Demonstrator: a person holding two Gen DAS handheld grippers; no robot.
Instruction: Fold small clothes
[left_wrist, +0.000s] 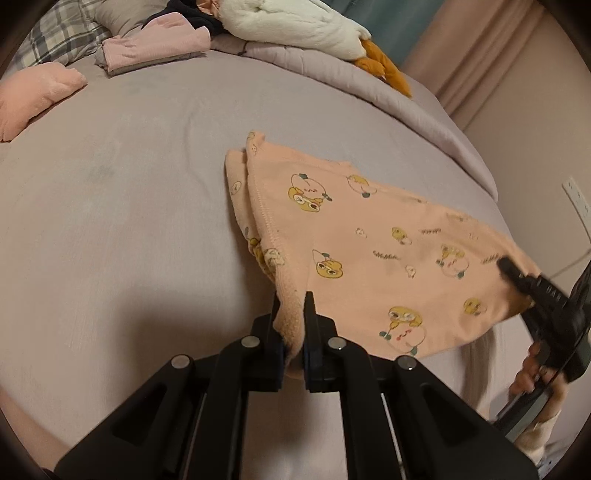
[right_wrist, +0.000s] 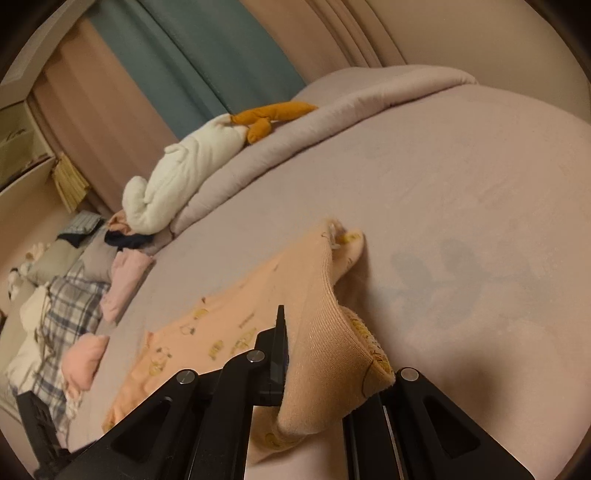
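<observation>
Here, starting at the far left of my left wrist view, I am seeing a pink plush cushion (left_wrist: 35, 96) lying on the mauve bed (left_wrist: 122, 206), with a plaid pillow (left_wrist: 62, 33) behind it and a folded pink garment (left_wrist: 155, 50) resting just beside that pillow. Moving toward the middle, a white plush toy (left_wrist: 295, 27) with orange feet (left_wrist: 384, 72) is sprawling along the rolled duvet (left_wrist: 369, 85) at the far edge. Below it, the peach child's garment (left_wrist: 369, 236), printed with little yellow cartoon figures, is hanging stretched above the sheet, its far end sagging down onto the bed. My left tool (left_wrist: 293, 332) is pinching one corner of it, the fabric bunching between the two pads pressed against it. Further right, my right tool (left_wrist: 513, 271) is gripping the opposite corner, and the person's hand (left_wrist: 535, 369) is wrapping around its handle at the frame's edge. Switching to the right wrist view, the left tool is showing at the bottom left only as a dark shape too dim to read. The garment (right_wrist: 229, 328) is spreading from there toward the centre, and my right tool (right_wrist: 314, 354) is clamping its ribbed hem, which is draping over and hiding the right-hand finger. Beyond, a teal curtain (right_wrist: 221, 55) is hanging beside a pink curtain (right_wrist: 103, 122).
</observation>
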